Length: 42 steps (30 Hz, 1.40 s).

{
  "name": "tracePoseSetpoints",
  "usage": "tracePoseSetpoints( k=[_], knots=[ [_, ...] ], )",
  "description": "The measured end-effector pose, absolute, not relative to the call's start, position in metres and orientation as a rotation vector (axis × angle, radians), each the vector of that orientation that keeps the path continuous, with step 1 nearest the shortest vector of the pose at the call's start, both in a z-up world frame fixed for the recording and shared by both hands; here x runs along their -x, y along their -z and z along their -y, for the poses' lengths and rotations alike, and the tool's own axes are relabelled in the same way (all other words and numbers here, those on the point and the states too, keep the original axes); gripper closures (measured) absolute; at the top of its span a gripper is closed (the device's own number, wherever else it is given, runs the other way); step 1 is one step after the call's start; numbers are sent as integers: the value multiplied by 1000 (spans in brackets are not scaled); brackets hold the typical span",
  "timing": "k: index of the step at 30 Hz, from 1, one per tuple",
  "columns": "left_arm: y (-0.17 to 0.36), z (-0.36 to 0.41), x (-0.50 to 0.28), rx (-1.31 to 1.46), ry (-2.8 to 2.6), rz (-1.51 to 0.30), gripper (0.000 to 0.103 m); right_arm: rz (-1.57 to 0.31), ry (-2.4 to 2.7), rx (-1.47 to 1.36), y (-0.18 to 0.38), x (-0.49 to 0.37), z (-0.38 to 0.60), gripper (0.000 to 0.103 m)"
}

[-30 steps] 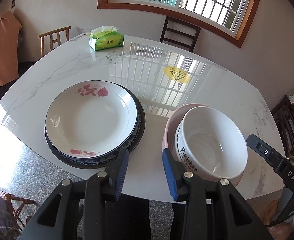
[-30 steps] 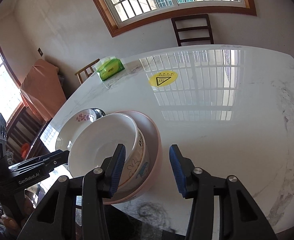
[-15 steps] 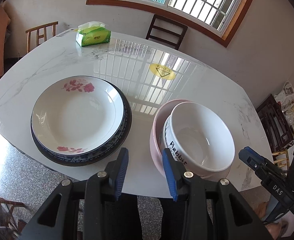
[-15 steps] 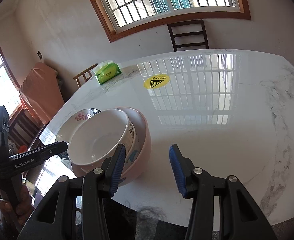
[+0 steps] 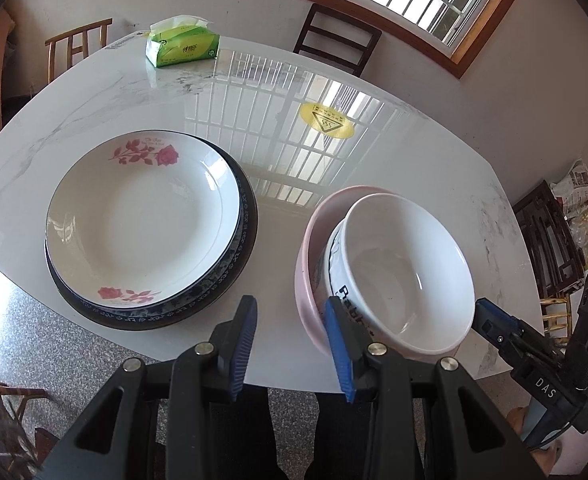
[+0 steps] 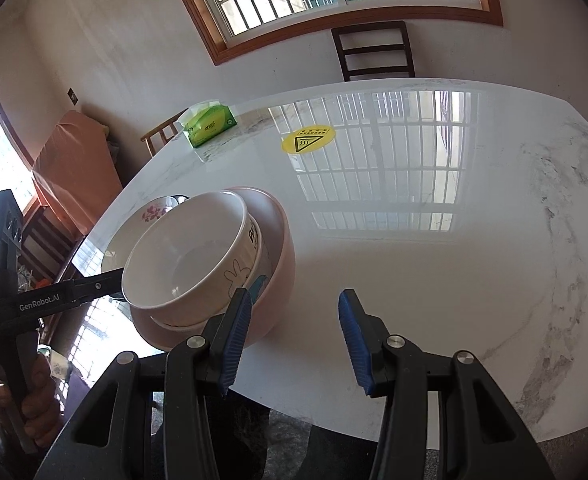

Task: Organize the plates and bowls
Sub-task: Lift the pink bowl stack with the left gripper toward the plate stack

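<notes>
The nested bowls, a white bowl (image 5: 404, 276) inside a pink bowl (image 5: 308, 256), are found at the near table edge, right of the stacked plates (image 5: 146, 220). Both the left gripper (image 5: 290, 344) and the right gripper (image 6: 290, 338) are held partly open and empty, flanking the bowls; nothing is seen between.

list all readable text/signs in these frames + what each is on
"Rabbi…", cut off: white ceramic bowl in the pink bowl.
"DAS": right claw.
"GenRobot.AI": left claw.
Heat-warning triangle: round yellow sticker; its text unreadable.
Green tissue pack, rose plate: print blurred.
</notes>
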<state>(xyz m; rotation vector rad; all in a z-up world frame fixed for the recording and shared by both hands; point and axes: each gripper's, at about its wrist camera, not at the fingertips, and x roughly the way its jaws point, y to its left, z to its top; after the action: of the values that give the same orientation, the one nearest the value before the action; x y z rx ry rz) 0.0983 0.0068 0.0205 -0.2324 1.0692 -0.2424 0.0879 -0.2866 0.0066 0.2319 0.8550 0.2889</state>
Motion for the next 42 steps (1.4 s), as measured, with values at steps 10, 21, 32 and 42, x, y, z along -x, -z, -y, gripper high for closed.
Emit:
tracePoseSetpoints(
  k=[10,21,32,42],
  knots=[
    [-22,9,-111,108,179,-1138,61,-973,-299,-209,-5,-106,280,59],
    [-15,3,-123,161,152,-1198,57,-1046,-261,-110,-7,-116,273,58],
    [-5,3,-132,208,126,-1263,57,-1127,-220,87,-8,-140,264,31],
    [0,-8,-134,276,123,-1273,57,-1255,-252,81,5,-155,264,24]
  ],
)
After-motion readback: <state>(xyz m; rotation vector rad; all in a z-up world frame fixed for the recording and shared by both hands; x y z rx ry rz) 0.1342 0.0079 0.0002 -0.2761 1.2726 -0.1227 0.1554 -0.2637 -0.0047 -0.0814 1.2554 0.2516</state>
